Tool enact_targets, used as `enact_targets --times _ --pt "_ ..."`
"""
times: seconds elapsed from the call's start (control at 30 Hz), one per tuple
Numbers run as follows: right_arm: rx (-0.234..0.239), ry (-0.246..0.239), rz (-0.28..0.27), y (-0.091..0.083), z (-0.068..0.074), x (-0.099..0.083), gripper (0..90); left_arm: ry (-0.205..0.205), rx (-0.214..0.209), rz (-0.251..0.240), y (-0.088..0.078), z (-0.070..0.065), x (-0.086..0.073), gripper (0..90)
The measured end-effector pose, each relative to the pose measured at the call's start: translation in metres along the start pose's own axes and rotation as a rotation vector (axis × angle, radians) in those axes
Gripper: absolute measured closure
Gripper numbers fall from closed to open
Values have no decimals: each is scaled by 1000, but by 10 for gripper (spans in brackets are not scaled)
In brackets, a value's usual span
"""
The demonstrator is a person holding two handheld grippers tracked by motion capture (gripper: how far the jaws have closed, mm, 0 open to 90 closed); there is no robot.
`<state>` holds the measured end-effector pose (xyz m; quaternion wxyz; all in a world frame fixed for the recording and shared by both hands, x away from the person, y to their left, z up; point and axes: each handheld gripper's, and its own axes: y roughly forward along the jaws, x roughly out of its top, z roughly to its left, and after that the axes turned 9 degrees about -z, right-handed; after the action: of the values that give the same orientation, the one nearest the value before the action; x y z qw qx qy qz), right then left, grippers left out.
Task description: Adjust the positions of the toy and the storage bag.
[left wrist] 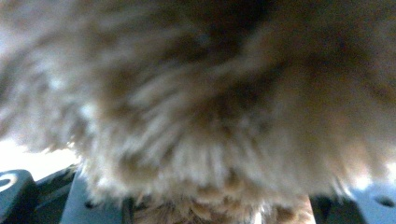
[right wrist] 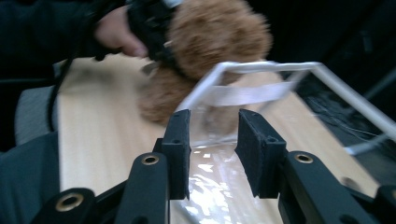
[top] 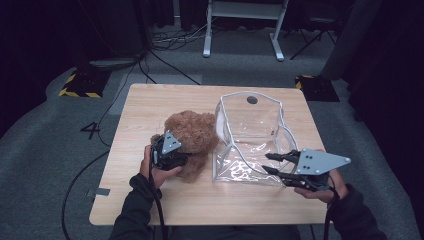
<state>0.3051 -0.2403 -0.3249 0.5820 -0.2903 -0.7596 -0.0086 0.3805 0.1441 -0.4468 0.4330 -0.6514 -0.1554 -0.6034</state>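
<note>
Your left gripper (top: 181, 148) is clamped on the brown teddy bear (top: 192, 135), which sits on the wooden table (top: 150, 105) left of centre. From the high view its body lies against the bear's near left side, with your left hand (top: 156, 172) wrapped around the handle below it. In the left gripper view, blurred brown fur crowds the lens and bulges down between the two black jaws at the bottom corners, so the grip on the plush is plain.

Just to the right of the bear stands the clear plastic bag (top: 250, 142) with white piping along its edges. Its mouth faces you, its back wall stands upright toward the far edge, and its floor lies flat on the table. The bear touches or nearly touches the bag's left wall.

Your right gripper (top: 271, 163) is at the bag's near right corner, held in your right hand (top: 320, 190), jaws pointing left toward the bag's floor. In the right gripper view the jaws stand partly apart with a clear gap between the pads (right wrist: 180, 149). The bag's crinkled film and white rim show through that gap, and neither pad presses on it. The bear and your left gripper show beyond it.
</note>
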Motion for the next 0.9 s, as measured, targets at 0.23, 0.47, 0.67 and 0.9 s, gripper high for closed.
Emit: enact_targets --times 0.23,0.47,0.67,0.9 --pt "-220 95 66 -17 -56 -5 508 9 -6 1 1 -1 1 439" --pt "-306 212 161 1 -102 -32 309 20 -1 1 2 -3 1 439" --pt "-345 298 248 21 -117 -50 284 15 -6 -3 2 -2 0 439" --pt "-372 407 268 23 -124 -61 567 19 -10 3 1 -2 1 439"
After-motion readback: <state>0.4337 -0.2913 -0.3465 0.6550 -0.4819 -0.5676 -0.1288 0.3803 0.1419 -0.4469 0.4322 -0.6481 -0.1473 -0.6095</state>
